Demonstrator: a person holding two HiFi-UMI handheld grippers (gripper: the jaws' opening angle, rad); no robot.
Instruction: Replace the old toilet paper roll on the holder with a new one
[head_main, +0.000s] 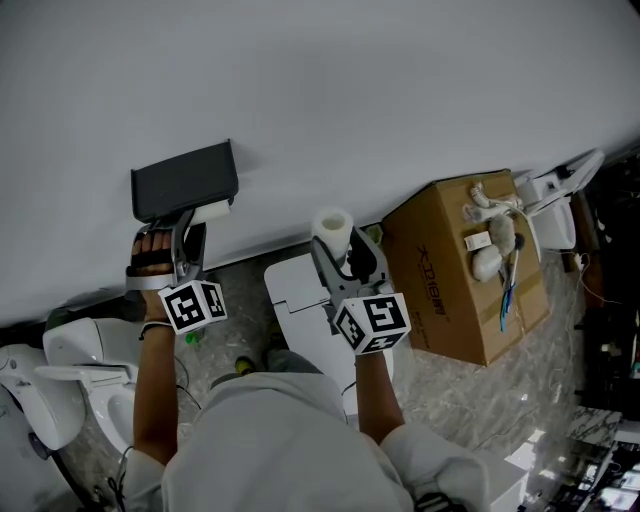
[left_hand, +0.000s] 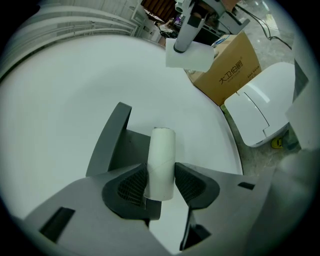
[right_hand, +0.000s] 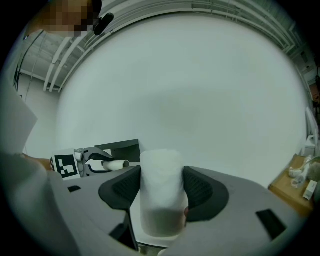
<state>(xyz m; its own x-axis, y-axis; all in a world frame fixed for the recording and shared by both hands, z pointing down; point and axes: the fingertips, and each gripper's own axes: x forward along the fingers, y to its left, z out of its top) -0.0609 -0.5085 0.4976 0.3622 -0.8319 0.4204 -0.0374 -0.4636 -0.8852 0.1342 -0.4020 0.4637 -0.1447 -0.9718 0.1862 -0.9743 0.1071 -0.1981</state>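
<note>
The dark grey holder (head_main: 185, 180) hangs on the white wall. An empty cardboard core (head_main: 211, 211) sticks out to the right below its cover. In the left gripper view the core (left_hand: 161, 160) stands between the jaws of my left gripper (left_hand: 160, 184), in front of the holder (left_hand: 107, 145). The pads sit close on either side of the core without clearly pressing, so that gripper (head_main: 190, 232) is open around it. My right gripper (head_main: 346, 258) is shut on a full white toilet paper roll (head_main: 333, 230) and holds it upright to the right of the holder. The roll (right_hand: 161, 192) fills the gap between the right jaws.
A cardboard box (head_main: 465, 270) with small white items on top stands at the right. A white toilet with its lid (head_main: 298, 298) down sits below my right gripper. Another toilet (head_main: 70, 370) is at the lower left. The white wall fills the space ahead.
</note>
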